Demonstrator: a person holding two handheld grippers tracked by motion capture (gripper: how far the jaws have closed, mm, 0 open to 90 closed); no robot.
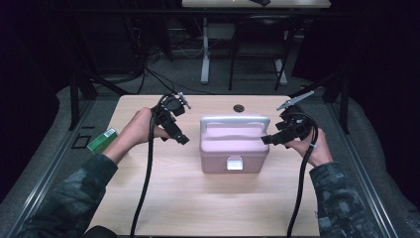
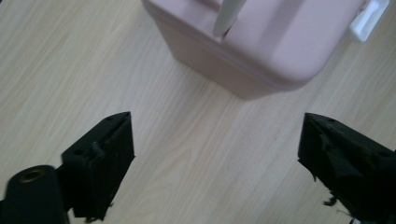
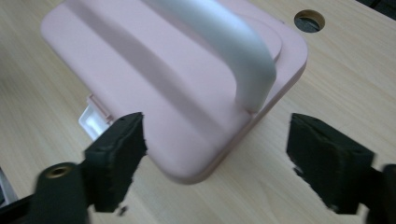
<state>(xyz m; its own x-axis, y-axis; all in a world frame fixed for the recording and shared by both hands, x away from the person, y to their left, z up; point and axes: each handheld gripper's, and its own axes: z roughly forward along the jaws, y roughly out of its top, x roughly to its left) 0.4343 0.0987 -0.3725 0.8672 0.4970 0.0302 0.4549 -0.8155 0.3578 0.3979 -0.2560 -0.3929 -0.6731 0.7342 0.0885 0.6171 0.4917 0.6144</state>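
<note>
A pink lidded box (image 1: 233, 148) with a white handle (image 1: 234, 121) upright and a white front latch (image 1: 234, 163) stands mid-table. My left gripper (image 1: 181, 139) hovers just left of it, open, jaws wide with bare table between them; the box's corner (image 2: 261, 51) lies ahead in the left gripper view. My right gripper (image 1: 267, 140) sits at the box's right end, open, its jaws spread on either side of the lid's near corner (image 3: 196, 140) below the handle (image 3: 224, 42). Nothing is held.
A green packet (image 1: 102, 141) lies at the table's left edge beside my left forearm. A round cable hole (image 1: 238, 107) sits behind the box, also seen as a hole (image 3: 309, 19) in the right gripper view. Cables trail from both grippers toward the front edge.
</note>
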